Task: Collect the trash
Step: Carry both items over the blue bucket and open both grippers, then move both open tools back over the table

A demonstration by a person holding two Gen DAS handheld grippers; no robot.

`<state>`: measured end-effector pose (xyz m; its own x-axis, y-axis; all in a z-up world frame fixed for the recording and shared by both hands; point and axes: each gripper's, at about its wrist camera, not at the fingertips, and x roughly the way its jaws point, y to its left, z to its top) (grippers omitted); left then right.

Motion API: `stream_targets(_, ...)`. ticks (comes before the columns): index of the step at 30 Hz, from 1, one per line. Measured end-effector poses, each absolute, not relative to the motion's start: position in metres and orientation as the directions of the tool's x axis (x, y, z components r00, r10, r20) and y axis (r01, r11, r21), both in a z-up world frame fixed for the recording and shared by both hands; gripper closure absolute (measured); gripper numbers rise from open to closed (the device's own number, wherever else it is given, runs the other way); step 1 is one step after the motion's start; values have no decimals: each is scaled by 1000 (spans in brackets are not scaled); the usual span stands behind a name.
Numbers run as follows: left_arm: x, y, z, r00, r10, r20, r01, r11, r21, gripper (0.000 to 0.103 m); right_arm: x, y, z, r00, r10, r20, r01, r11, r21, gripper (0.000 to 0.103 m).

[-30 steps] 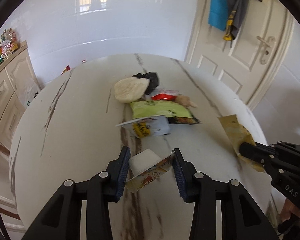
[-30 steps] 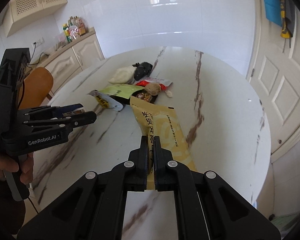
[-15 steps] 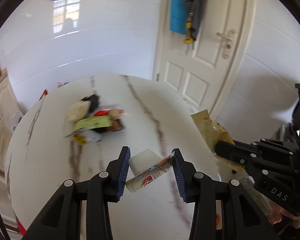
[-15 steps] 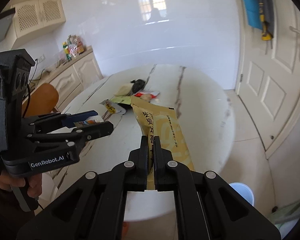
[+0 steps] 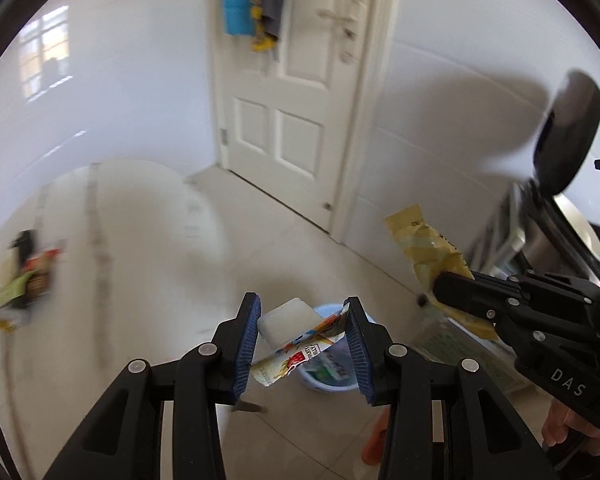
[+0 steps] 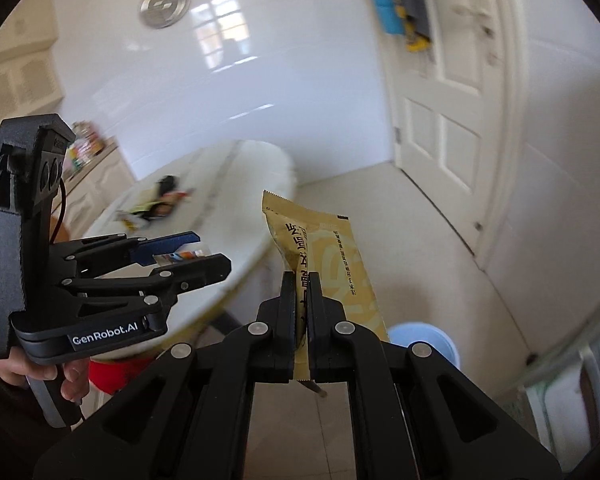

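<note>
Lettering "GenRobot.AI" marks left tongs [image 6: 204, 256]; "DAS" right tongs [image 5: 432, 292].

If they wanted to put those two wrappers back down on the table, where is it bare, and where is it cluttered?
The near end of the marble table, between the trash pile and the rounded edge beside the left hand-held gripper, looks bare. So does the far strip towards the wall. The clutter sits in one blurred heap mid-table. The floor around the blue bin is open too.

Yellow wrapper [image 6: 332, 256] in right gripper [image 6: 301, 300]
</note>
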<state>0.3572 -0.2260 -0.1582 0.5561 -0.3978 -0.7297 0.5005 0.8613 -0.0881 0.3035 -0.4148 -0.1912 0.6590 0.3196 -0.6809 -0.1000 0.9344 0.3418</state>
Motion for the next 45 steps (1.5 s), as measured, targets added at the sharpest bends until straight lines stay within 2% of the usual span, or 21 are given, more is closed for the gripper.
stream_targets(13, 454, -371, -269, 358, -361, -861, 618, 783, -71, 64, 317, -535, -310, 568, 308, -764, 88, 900, 428, 98)
stream_targets(16, 483, -394, -289, 342, -338, -877, 615, 786, -62, 57, 322, -546, -336, 545, 321, -775, 110, 888, 446, 98)
stream_targets(18, 498, -397, -303, 333, -327, -884, 610, 790, -62, 48, 327, -549, -351, 531, 332, -780, 123, 880, 459, 98)
stream_targets(26, 516, -414, -329, 344, -279, -896, 567, 823, -39, 44, 344, -552, -388, 490, 375, -787, 133, 860, 493, 98)
stream_targets(34, 477, -400, -297, 397, -285, -873, 556, 831, -19, 37, 342, -545, -368, 506, 357, -785, 126, 870, 476, 93)
stream_targets(41, 425, -361, -240, 447, -340, -827, 566, 824, -33, 37, 321, -530, -307, 558, 304, -772, 107, 896, 430, 84)
stream_targets(43, 405, -343, -219, 471, -361, -805, 569, 822, -36, 34, 313, -523, -284, 580, 289, -762, 95, 905, 415, 80)
stream_targets(45, 382, -325, -194, 505, -388, -771, 574, 818, -36, 28, 304, -512, -258, 605, 274, -748, 76, 915, 397, 70)
